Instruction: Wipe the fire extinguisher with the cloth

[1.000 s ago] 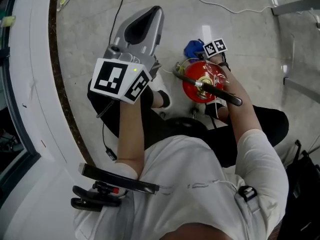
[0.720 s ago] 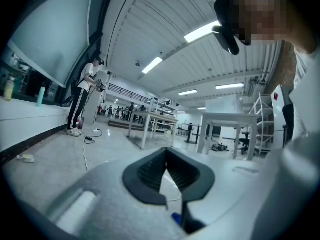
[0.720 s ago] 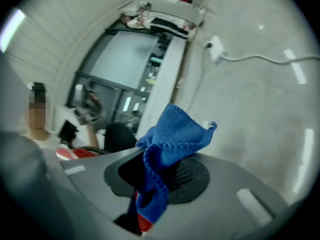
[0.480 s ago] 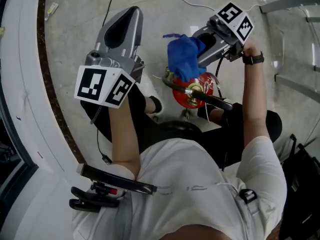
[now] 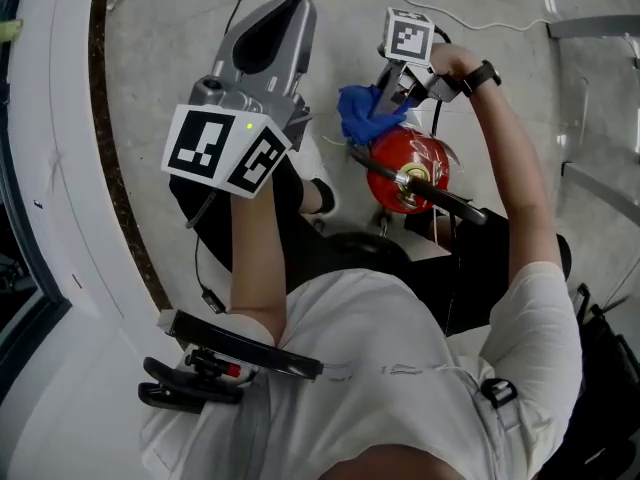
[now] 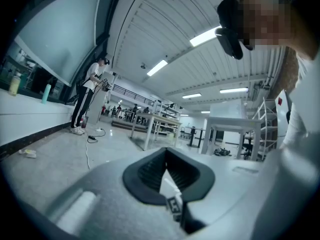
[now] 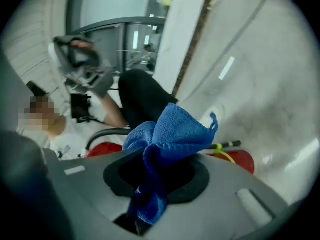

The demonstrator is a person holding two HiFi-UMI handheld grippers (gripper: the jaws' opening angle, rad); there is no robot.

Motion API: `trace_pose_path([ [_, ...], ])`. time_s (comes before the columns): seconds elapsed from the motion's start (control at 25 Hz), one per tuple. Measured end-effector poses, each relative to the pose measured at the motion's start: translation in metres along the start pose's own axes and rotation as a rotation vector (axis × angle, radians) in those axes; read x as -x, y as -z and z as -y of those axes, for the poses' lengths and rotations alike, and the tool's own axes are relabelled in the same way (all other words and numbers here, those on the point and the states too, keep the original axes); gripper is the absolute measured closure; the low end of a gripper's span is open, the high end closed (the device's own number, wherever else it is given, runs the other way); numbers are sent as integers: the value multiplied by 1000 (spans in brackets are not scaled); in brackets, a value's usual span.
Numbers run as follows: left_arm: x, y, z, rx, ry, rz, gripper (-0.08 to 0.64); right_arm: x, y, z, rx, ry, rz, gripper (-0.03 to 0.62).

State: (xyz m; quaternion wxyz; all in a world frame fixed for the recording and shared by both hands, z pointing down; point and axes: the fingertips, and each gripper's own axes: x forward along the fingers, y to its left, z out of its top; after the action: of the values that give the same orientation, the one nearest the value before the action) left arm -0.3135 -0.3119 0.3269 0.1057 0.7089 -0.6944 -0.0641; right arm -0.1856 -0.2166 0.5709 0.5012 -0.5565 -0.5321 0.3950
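Note:
A red fire extinguisher (image 5: 408, 158) stands on the floor between the person's legs, with its black handle (image 5: 430, 190) across the top. My right gripper (image 5: 392, 96) is shut on a blue cloth (image 5: 362, 113) and holds it against the extinguisher's far left shoulder. In the right gripper view the cloth (image 7: 175, 129) bunches out of the right gripper (image 7: 159, 160), with the red extinguisher (image 7: 239, 159) just behind it. My left gripper (image 5: 268, 50) is held up to the left, apart from the extinguisher. In its own view the left gripper (image 6: 166, 155) has its jaws together on nothing.
A white cable (image 5: 440, 13) and a black cable (image 5: 240, 8) trail over the grey floor. A white curb (image 5: 60, 168) runs down the left. Metal frame legs (image 5: 590, 23) stand at the right. Tables (image 6: 155, 126) and a standing person (image 6: 91, 96) are far off.
Half a second ago the right gripper held the cloth raised above the extinguisher. It has come down and back, and the cloth now rests on the extinguisher's far left side. The left gripper shifted slightly.

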Motion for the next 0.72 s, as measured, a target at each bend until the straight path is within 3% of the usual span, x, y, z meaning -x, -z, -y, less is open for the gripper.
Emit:
trace_pose_path([
  [0.08,-1,3,1,5,5,-7,561,-8,15,67,-151,95,-18,494],
  [0.2,-4,8,0,9,8,-22,561,-25,26,149,-256,176,43,492],
  [0.32,-5,12,-3,11,0,-34,561,-32,32,214,-191,331,58,491],
  [0.48,0,10,-4,-2,-19,-31,561,-22,58,288,-84,669,27,489],
  [0.52,0,9,-4,-1,-18,-28,561,-18,64,297,-72,713,45,492],
  [0.6,1,9,-5,3,-19,-24,561,-10,68,301,-68,717,138,491],
  [0.72,3,7,-3,-2,-26,-21,561,22,67,285,-92,711,377,491],
])
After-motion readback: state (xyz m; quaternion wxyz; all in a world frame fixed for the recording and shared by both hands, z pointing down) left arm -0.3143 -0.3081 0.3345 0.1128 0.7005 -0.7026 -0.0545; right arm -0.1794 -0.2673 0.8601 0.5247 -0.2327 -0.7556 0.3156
